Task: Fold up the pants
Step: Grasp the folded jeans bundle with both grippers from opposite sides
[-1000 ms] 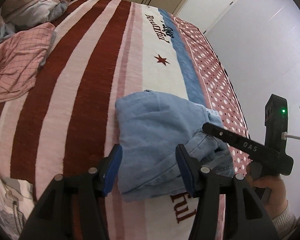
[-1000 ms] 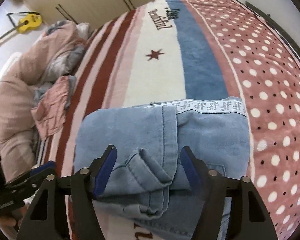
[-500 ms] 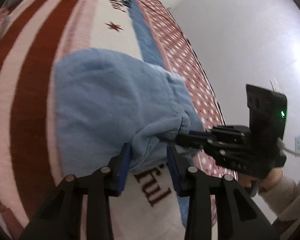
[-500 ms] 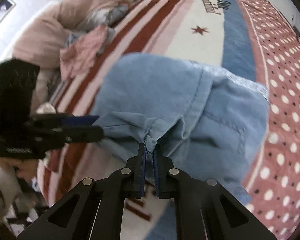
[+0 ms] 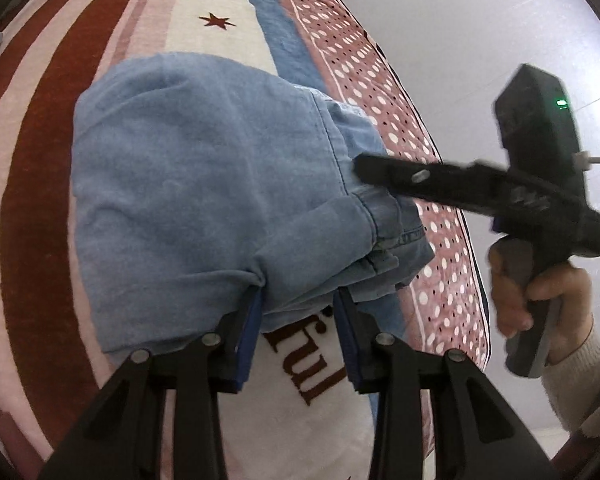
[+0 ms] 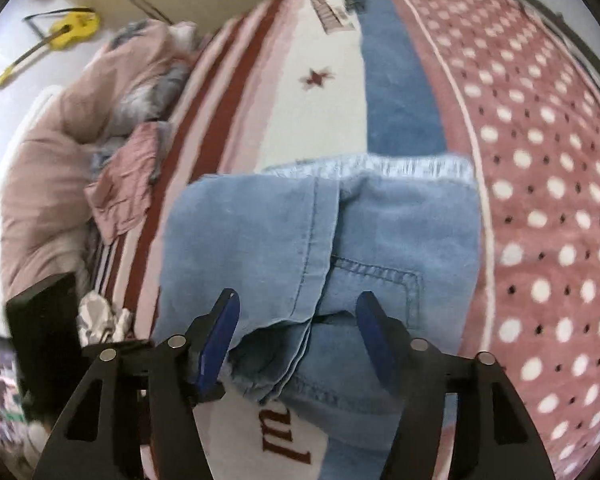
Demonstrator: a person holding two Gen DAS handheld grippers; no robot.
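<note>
Near the bed's (image 5: 148,52) foot edge, the left hand-held gripper (image 5: 298,322) seemingly pinches the folded pants' (image 5: 204,184) hem while the right hand-held gripper (image 6: 296,330) is opening over loose layers, so tugging could unravel the fold.

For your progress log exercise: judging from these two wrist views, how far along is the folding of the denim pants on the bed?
Done: the pants lie in a compact stack of layers on the blanket. In hand: the left gripper has the near edge bunched between its pads; the right gripper is opening, the denim loose between its jaws. Left: release and perhaps smooth the uneven near edge.
</note>
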